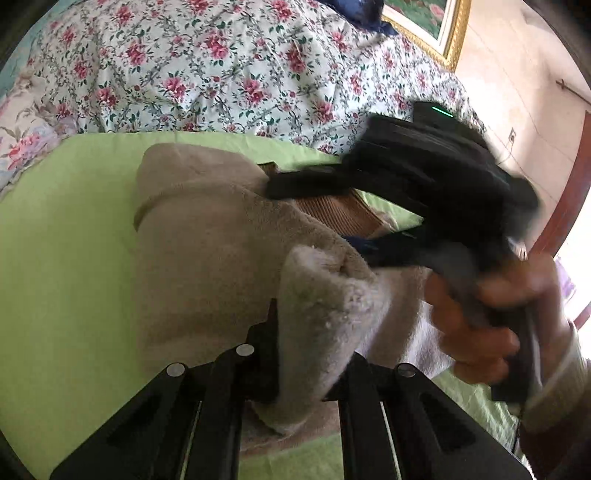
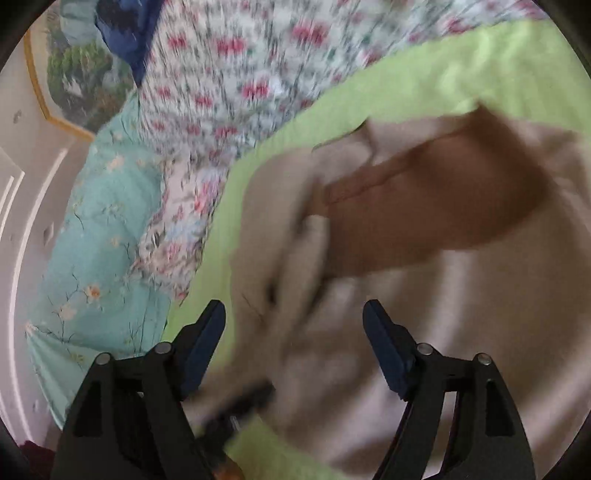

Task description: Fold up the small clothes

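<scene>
A beige fleece garment (image 1: 207, 251) with a brown ribbed band (image 1: 343, 216) lies on a light green sheet (image 1: 66, 258). My left gripper (image 1: 312, 354) is shut on a bunched fold of the beige garment and holds it up a little. My right gripper (image 1: 314, 218) shows in the left wrist view with its fingers spread over the brown band, a hand (image 1: 491, 325) on its handle. In the right wrist view my right gripper (image 2: 293, 332) is open above the beige garment (image 2: 424, 314), holding nothing; the brown band (image 2: 443, 199) lies just ahead. That view is blurred.
A floral quilt (image 1: 221, 66) lies bunched behind the green sheet. A turquoise flowered cover (image 2: 99, 229) lies to the left in the right wrist view. A gold-framed picture (image 1: 443, 29) leans on the wall. A dark blue cloth (image 2: 125, 33) lies on the quilt.
</scene>
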`<state>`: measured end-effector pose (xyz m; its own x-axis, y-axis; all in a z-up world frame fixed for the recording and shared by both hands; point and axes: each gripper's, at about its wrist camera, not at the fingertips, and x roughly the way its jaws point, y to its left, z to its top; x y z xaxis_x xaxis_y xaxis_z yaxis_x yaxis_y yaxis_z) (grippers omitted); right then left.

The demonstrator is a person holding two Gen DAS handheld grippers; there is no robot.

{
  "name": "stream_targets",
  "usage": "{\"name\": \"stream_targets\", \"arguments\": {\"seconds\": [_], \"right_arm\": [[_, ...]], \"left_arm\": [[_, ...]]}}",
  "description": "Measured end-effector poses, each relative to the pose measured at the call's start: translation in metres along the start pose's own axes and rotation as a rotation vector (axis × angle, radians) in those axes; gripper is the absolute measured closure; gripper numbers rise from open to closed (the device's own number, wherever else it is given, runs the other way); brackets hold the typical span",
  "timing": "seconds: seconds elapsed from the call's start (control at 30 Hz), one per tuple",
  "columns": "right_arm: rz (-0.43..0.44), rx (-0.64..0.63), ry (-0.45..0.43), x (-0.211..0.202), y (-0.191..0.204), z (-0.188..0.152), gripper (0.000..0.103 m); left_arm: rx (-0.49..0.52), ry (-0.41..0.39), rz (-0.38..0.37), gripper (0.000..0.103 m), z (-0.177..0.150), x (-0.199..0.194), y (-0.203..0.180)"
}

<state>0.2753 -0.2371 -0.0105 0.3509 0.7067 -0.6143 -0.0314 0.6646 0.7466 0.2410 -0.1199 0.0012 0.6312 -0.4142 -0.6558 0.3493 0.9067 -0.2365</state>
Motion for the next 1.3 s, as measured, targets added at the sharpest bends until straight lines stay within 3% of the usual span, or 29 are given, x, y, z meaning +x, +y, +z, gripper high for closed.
{"name": "stream_targets", "arguments": {"seconds": [0.13, 0.17, 0.2, 0.27, 0.5, 0.63, 0.77, 0.87, 0.97, 1.17, 1.3], "right_arm": [[-0.014, -0.063, 0.025, 0.045, 0.01, 0.031, 0.029], [-0.016, -0.068, 0.027, 0.051, 0.012, 0.036, 0.044], [-0.014, -0.072, 0.036, 0.058, 0.013, 0.041, 0.068], [-0.011, -0.081, 0.035, 0.057, 0.014, 0.047, 0.084], [-0.036, -0.211, -0.126, -0.038, 0.038, 0.031, 0.086], [-0.129, -0.182, -0.176, -0.086, 0.002, 0.02, 0.086], [-0.218, -0.064, -0.153, -0.096, -0.061, 0.007, 0.086], [-0.223, -0.028, -0.153, -0.104, -0.083, 0.0, 0.086], [-0.217, -0.038, -0.158, -0.107, -0.083, 0.0, 0.086], [-0.312, -0.104, -0.171, -0.104, -0.074, -0.004, 0.086], [-0.343, -0.109, -0.185, -0.109, -0.079, -0.009, 0.086]], "left_arm": [[0.023, 0.014, 0.003, 0.096, -0.001, 0.0, -0.002], [0.027, 0.015, 0.004, 0.096, -0.002, -0.002, -0.002], [0.032, 0.014, 0.006, 0.096, -0.002, -0.002, -0.003], [0.032, 0.011, -0.013, 0.096, -0.001, -0.011, -0.002], [0.057, -0.016, -0.19, 0.095, 0.018, -0.013, -0.055], [0.075, 0.041, -0.248, 0.095, 0.011, 0.017, -0.092], [0.064, 0.146, -0.284, 0.095, -0.007, 0.055, -0.11], [0.077, 0.154, -0.282, 0.095, -0.014, 0.06, -0.119], [0.086, 0.158, -0.269, 0.095, -0.018, 0.063, -0.122], [0.1, 0.177, -0.267, 0.095, -0.019, 0.065, -0.131], [0.104, 0.211, -0.272, 0.084, -0.023, 0.071, -0.133]]}}
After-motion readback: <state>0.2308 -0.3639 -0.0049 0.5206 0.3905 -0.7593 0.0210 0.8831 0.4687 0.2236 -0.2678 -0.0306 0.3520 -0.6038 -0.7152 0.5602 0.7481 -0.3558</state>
